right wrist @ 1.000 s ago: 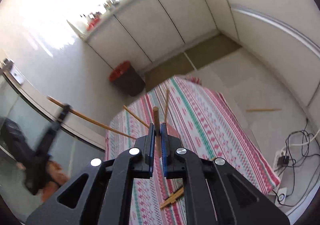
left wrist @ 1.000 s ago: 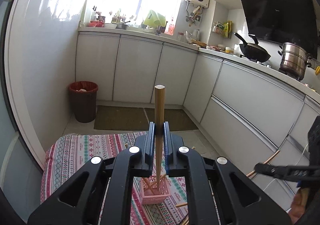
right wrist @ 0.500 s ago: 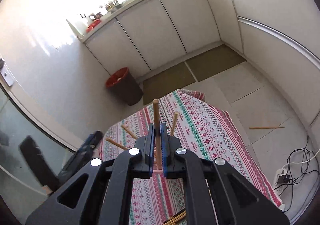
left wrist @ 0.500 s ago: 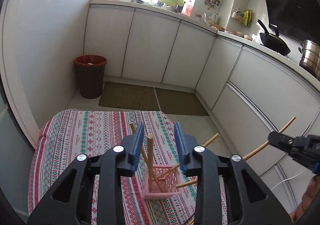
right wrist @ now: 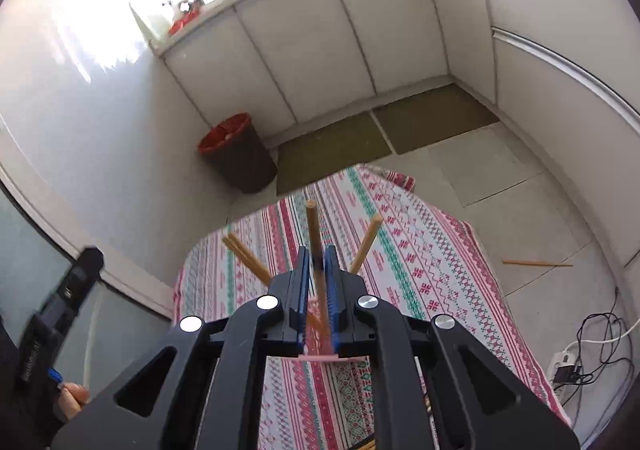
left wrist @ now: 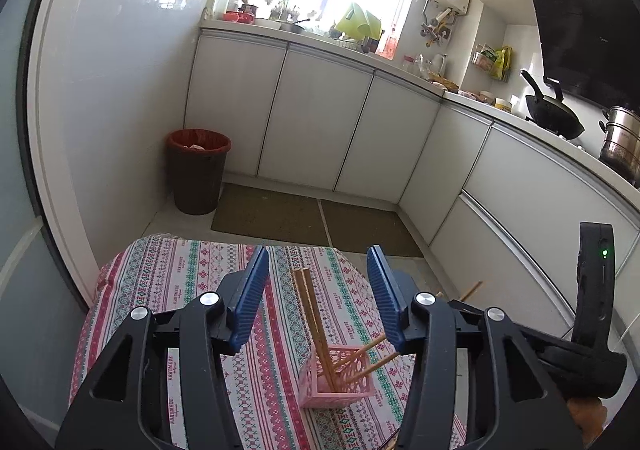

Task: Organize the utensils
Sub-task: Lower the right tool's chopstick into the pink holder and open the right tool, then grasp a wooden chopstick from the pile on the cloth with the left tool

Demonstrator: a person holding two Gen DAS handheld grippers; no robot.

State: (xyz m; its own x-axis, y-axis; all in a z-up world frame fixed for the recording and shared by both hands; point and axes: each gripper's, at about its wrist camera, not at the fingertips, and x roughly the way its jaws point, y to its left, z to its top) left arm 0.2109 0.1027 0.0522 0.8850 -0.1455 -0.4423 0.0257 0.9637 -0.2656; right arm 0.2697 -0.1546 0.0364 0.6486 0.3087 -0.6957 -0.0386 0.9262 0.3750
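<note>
A small pink basket (left wrist: 340, 384) stands on the patterned tablecloth (left wrist: 180, 290) and holds several wooden chopsticks (left wrist: 314, 322) that lean out of it. My left gripper (left wrist: 316, 294) is open and empty, above and behind the basket. My right gripper (right wrist: 316, 274) is shut on one wooden chopstick (right wrist: 313, 230), held upright over the basket, whose pink rim (right wrist: 320, 357) shows just below the jaws. Other chopsticks (right wrist: 246, 256) fan out to either side.
A dark bin with a red liner (left wrist: 198, 170) stands by the wall. One chopstick (right wrist: 536, 263) lies on the floor to the right of the table. Cables and a power strip (right wrist: 572, 362) lie at the right. White cabinets (left wrist: 312, 138) line the far side.
My left gripper opened and let its chopstick drop into the basket, then drew back. My right gripper moved over the basket, still holding its chopstick.
</note>
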